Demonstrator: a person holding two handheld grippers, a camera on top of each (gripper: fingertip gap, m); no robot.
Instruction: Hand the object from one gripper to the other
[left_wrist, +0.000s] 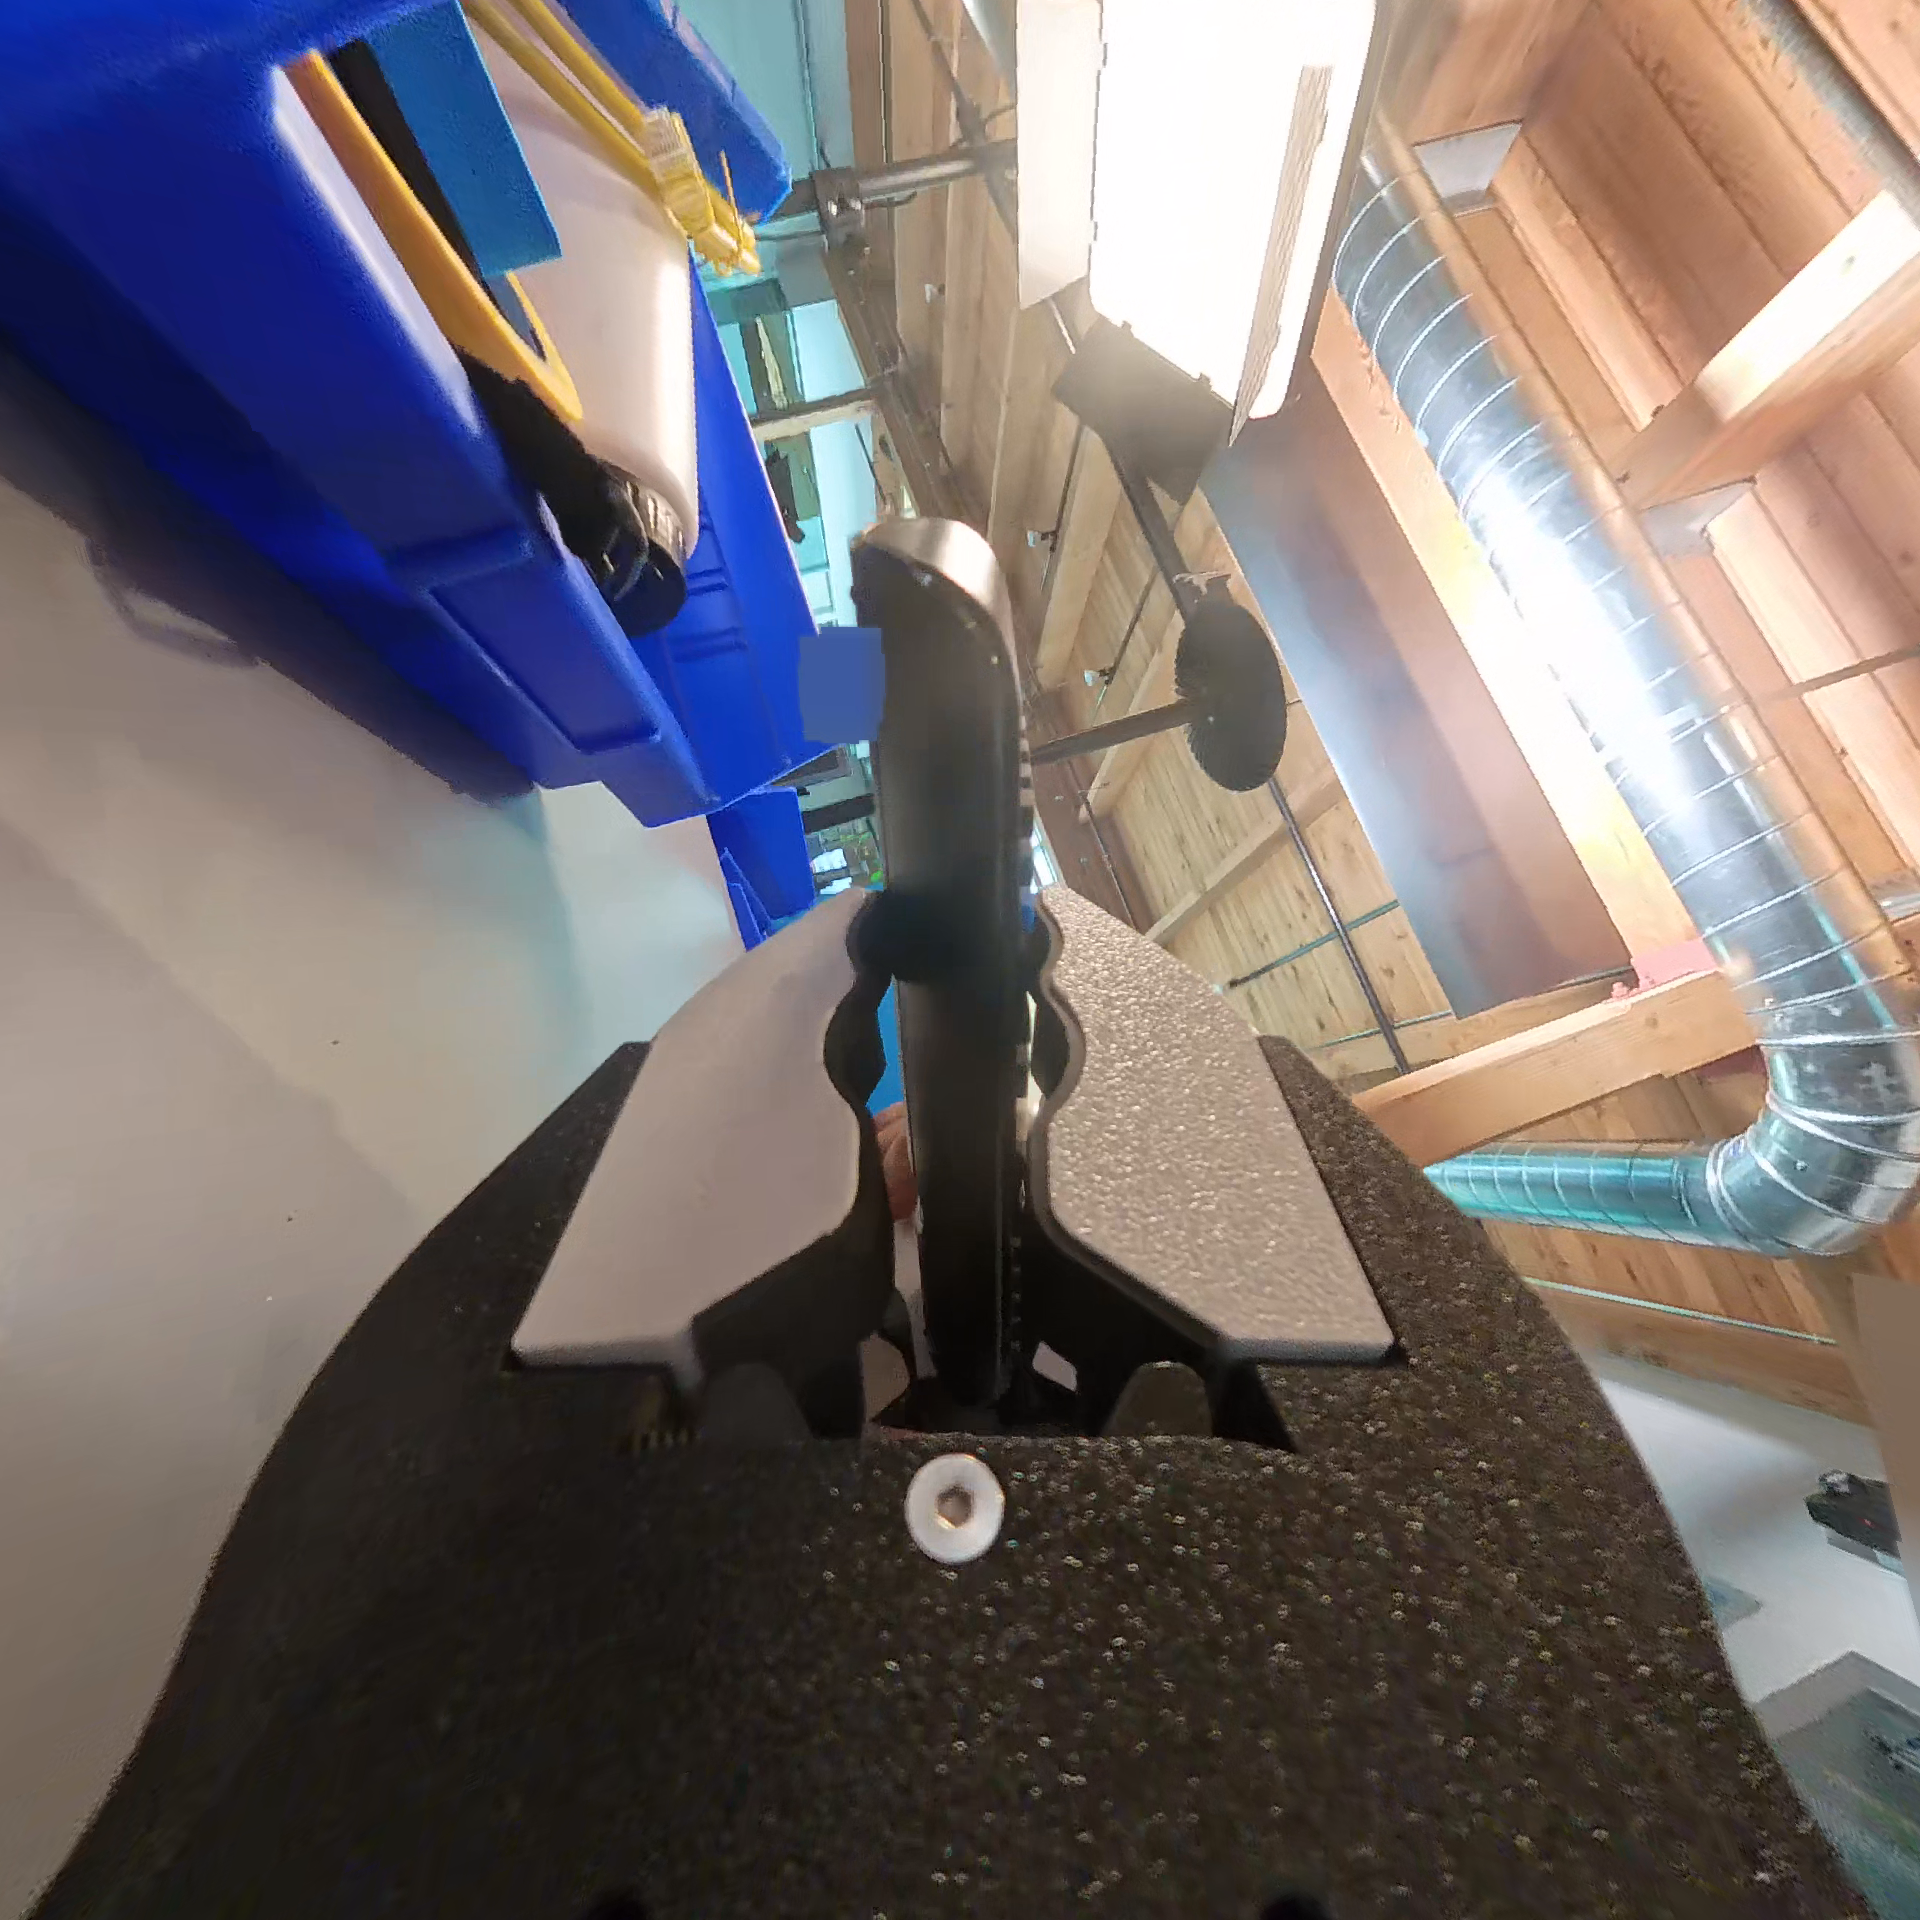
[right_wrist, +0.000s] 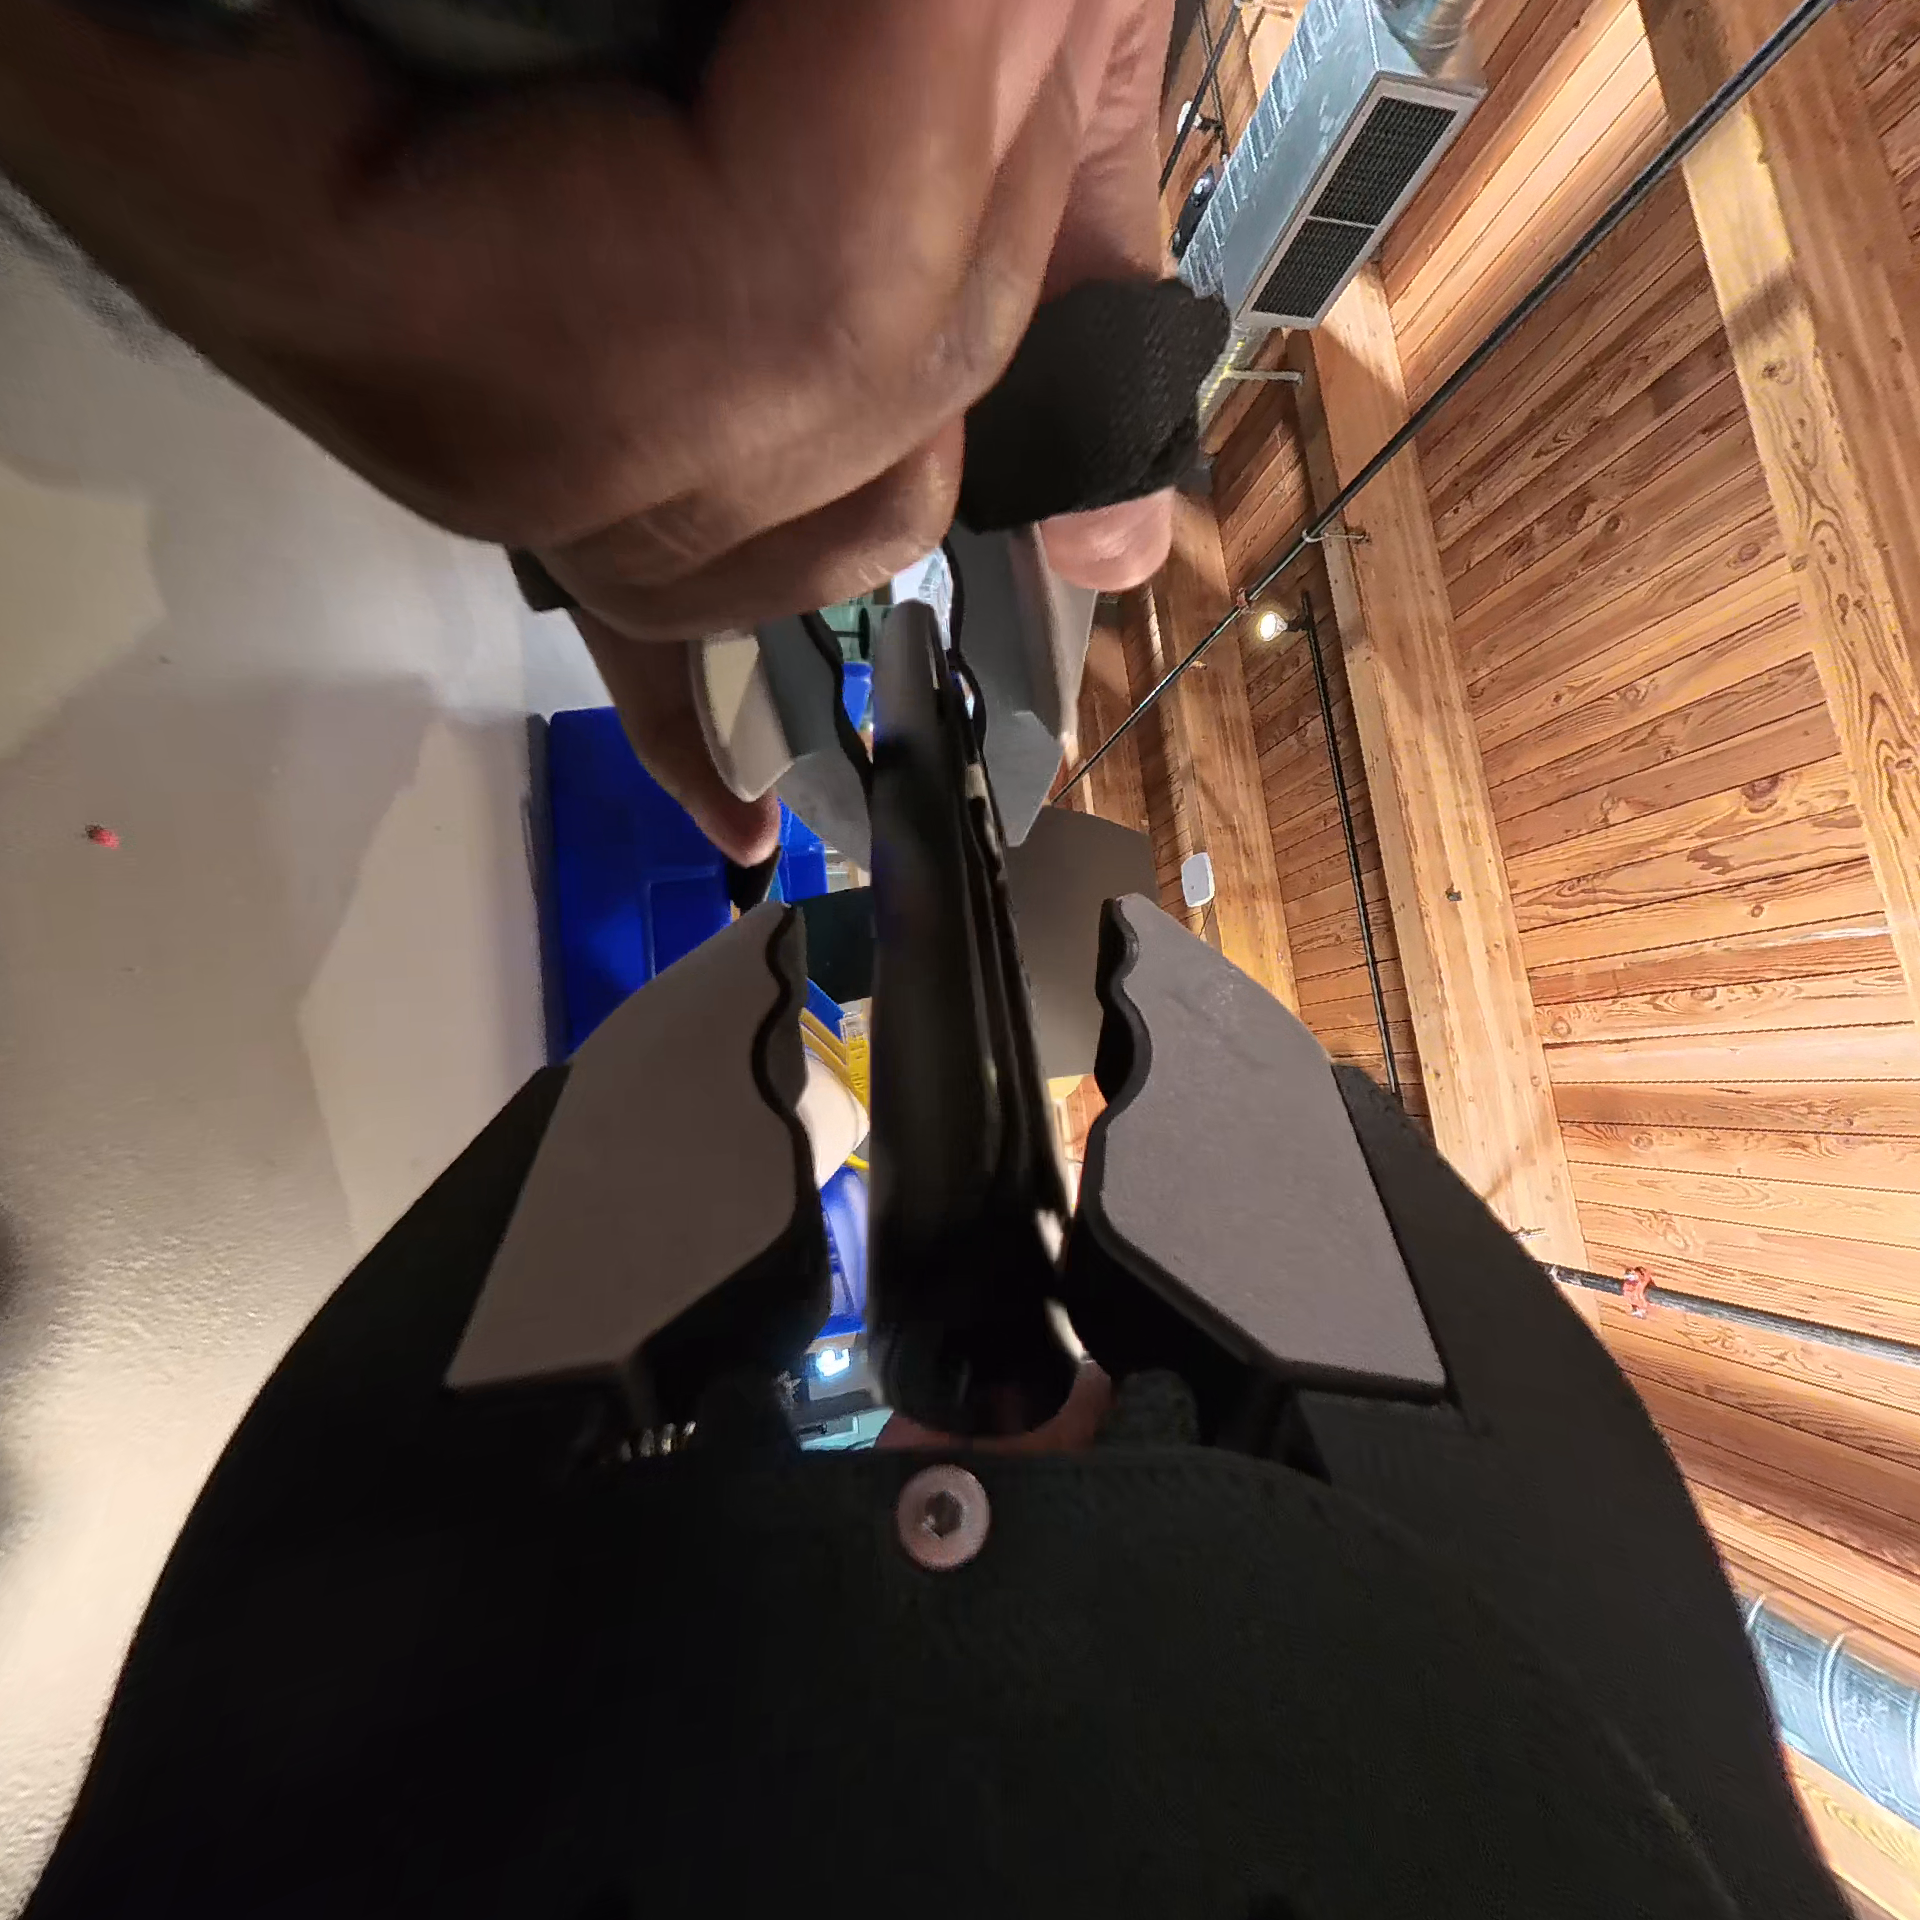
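Note:
The object is a slim black tool with a silver end. My left gripper is shut on it, the two fingertips pressing its sides, and the tool sticks out forward past them. In the right wrist view the same tool lies lengthwise between the fingers of my right gripper. The jaws stand apart with a gap on each side of the tool, so they are not clamping it. Farther off in that view, the left gripper holds the tool's far end.
A person's hand with a black strap fills the top of the right wrist view. Blue bins holding a white container and yellow cable lie to the left. Wooden ceiling beams and a metal duct are to the right. Both views are turned sideways. Left and right tips are no more than a few centimetres apart.

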